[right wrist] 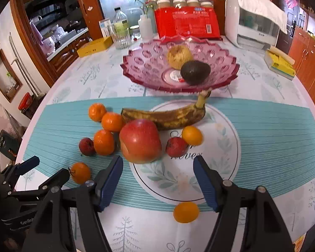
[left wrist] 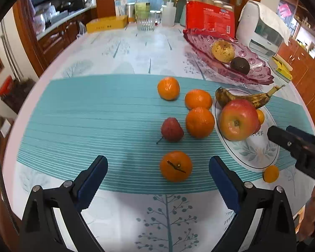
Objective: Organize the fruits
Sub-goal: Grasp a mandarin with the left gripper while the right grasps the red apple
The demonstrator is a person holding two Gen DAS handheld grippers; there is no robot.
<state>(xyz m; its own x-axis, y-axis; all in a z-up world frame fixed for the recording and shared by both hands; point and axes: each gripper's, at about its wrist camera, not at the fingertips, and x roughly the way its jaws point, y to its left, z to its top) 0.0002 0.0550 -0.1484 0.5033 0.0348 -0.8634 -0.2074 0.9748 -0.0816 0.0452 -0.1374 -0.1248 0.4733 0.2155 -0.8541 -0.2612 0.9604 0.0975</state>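
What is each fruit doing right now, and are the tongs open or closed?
left tongs: open, empty
right tongs: open, empty
apple: on the plate's edge
banana: brown-spotted, on white plate
avocado: in pink bowl
stemmed orange: on mat, between left tongs

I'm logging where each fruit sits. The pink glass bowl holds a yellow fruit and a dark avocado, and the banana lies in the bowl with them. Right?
Not quite. The banana lies on the white plate, in front of the pink bowl, not in it. The right wrist view shows this. The bowl does hold the yellow fruit and the avocado.
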